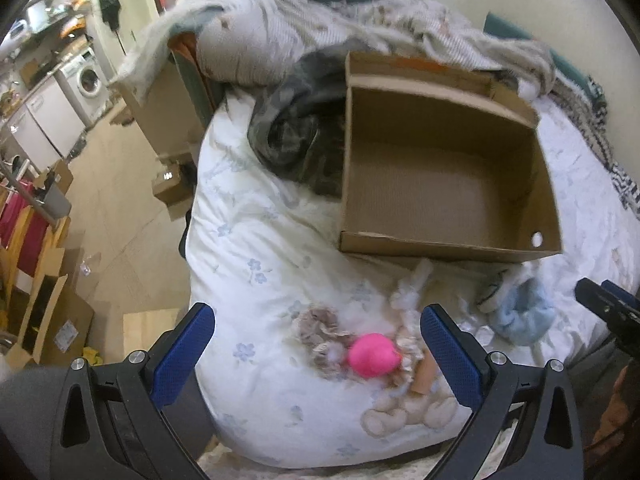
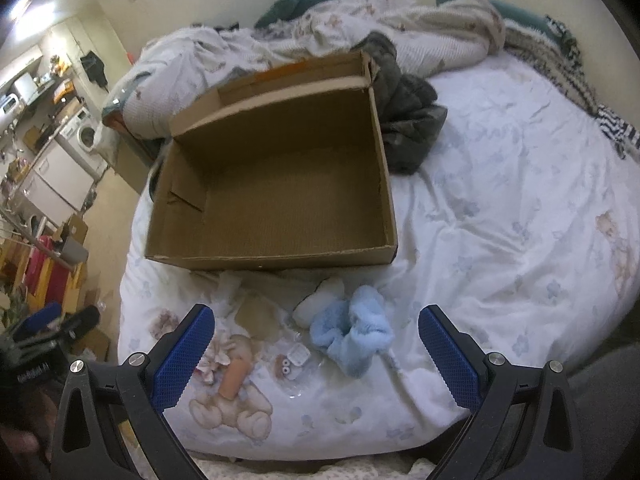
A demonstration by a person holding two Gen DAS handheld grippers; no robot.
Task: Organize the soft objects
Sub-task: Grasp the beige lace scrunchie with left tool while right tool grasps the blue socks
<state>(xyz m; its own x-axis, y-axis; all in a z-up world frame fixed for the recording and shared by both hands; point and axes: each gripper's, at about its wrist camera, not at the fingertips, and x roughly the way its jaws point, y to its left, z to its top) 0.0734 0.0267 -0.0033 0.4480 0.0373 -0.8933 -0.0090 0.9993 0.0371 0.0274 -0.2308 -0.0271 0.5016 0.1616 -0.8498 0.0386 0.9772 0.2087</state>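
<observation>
While both tools hover wide open and empty, every soft item lies on the bed, outside the box.

Left to right: the left gripper (image 1: 316,350) has its jaws spread wide with nothing held, framing a pink ball (image 1: 374,356) that rests among beige and white fabric scrunchies (image 1: 320,326). The blue fluffy item (image 2: 352,330) lies further right, between the spread, empty jaws of the right gripper (image 2: 316,350), with a small white earbud case (image 2: 294,360) just beside it. The cardboard box (image 2: 272,258) sits behind both, empty. Risks, as judged: the ball may roll off on the soft duvet (image 2: 500,220) if nudged off-centre; closing on fluff could snag the duvet or drag the case along; the light box may tip or shift on the uneven bedding.
</observation>
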